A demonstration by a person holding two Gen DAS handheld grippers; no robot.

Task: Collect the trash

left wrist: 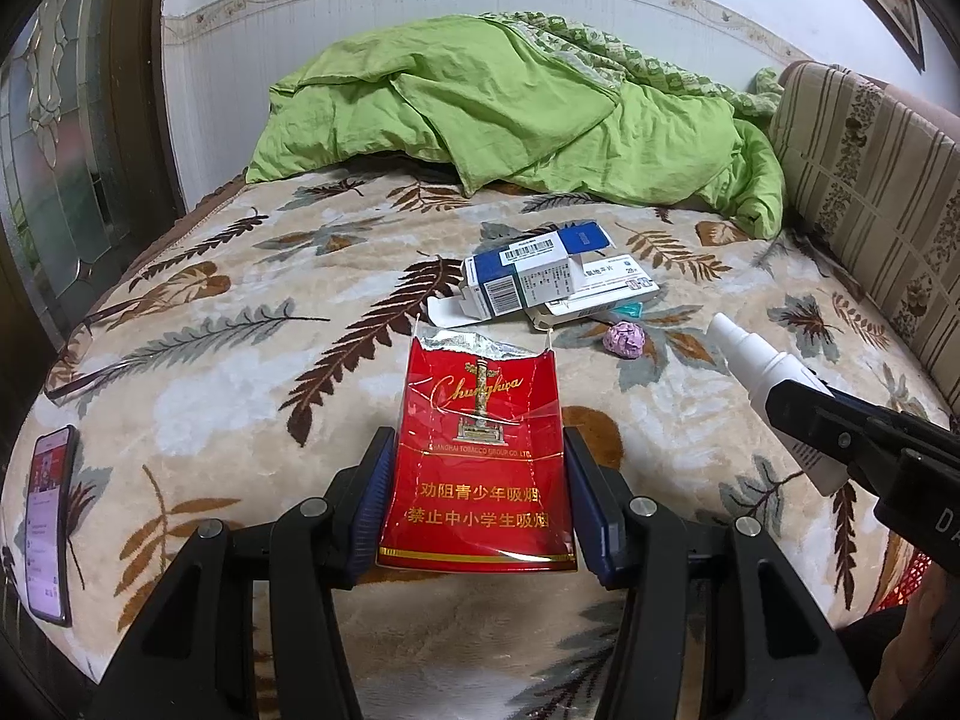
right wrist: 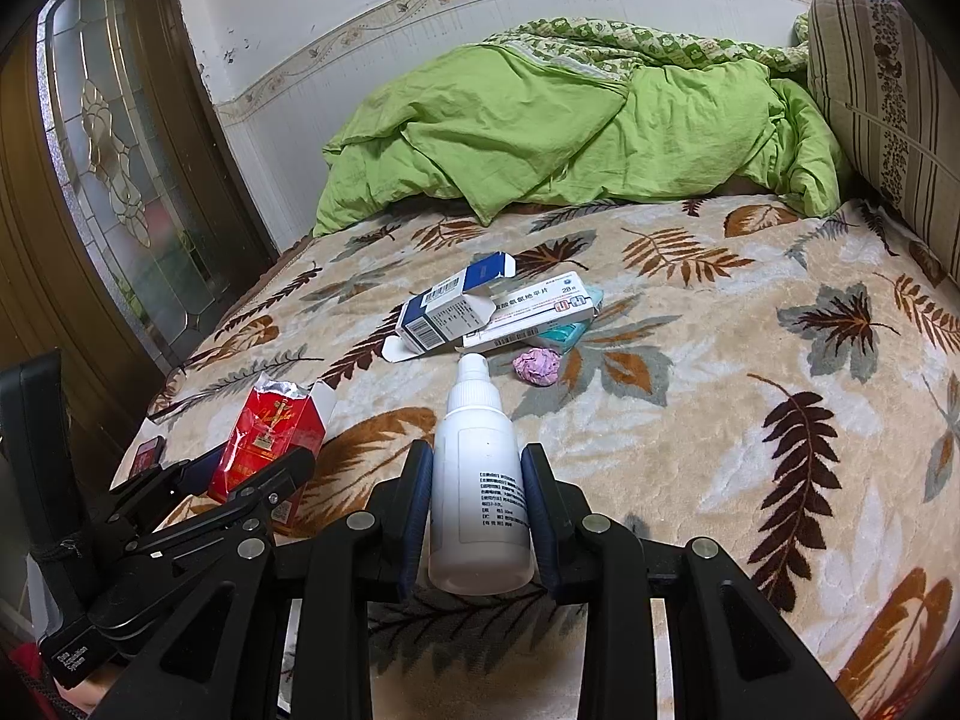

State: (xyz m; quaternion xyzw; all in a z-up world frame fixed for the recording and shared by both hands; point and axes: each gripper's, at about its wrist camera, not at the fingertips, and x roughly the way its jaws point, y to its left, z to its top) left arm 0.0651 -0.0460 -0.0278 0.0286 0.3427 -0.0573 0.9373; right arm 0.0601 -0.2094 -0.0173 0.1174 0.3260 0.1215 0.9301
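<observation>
A torn-open red cigarette pack [left wrist: 480,456] stands upright between the blue pads of my left gripper [left wrist: 478,441], which is shut on it above the leaf-patterned bed blanket [left wrist: 240,360]. My right gripper [right wrist: 477,451] is shut on a white spray bottle [right wrist: 480,480], nozzle pointing away. Each tool shows in the other view: the right gripper [left wrist: 840,432] with the bottle [left wrist: 756,360], the left gripper [right wrist: 246,462] with the pack [right wrist: 270,426]. Further up the bed lie a blue-white medicine box [right wrist: 450,312], a flat white box [right wrist: 540,312] and a pink crumpled paper ball [right wrist: 536,365].
A phone [left wrist: 51,516] with a lit screen lies at the bed's left edge. A green quilt [left wrist: 510,108] is heaped at the far end by the wall. A striped cushion [left wrist: 870,180] lines the right side. A dark wooden door with patterned glass [right wrist: 120,150] stands on the left.
</observation>
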